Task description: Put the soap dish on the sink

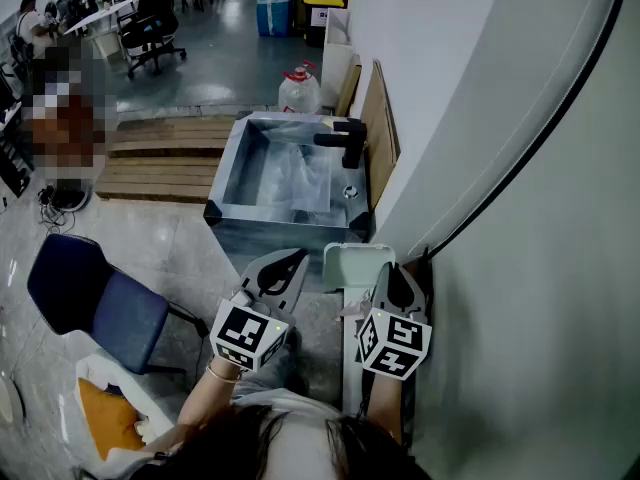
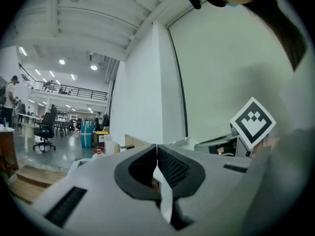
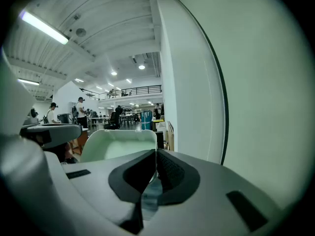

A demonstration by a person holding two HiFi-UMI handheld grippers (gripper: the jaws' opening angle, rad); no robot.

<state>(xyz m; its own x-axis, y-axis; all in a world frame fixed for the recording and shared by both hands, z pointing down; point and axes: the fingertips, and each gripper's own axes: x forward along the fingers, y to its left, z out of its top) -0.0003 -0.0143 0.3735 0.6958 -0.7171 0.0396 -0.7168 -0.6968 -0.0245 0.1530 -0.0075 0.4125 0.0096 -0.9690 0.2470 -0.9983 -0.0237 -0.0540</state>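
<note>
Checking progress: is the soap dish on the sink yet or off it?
Off it. In the head view the soap dish is this side of the sink's front wall, at the right tool, not on its rim.

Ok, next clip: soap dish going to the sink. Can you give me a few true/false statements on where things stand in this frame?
1. The soap dish already rests on the sink. False: it is at the right gripper, short of the sink.
2. The left gripper has its jaws together with nothing between them. True.
3. A black faucet stands at the sink's right side in the head view. True.
4. The blue chair is to the right of both grippers. False: it is to their left.
5. The right gripper's jaws are wide apart. False: they are closed, apparently on the dish's near rim.
</note>
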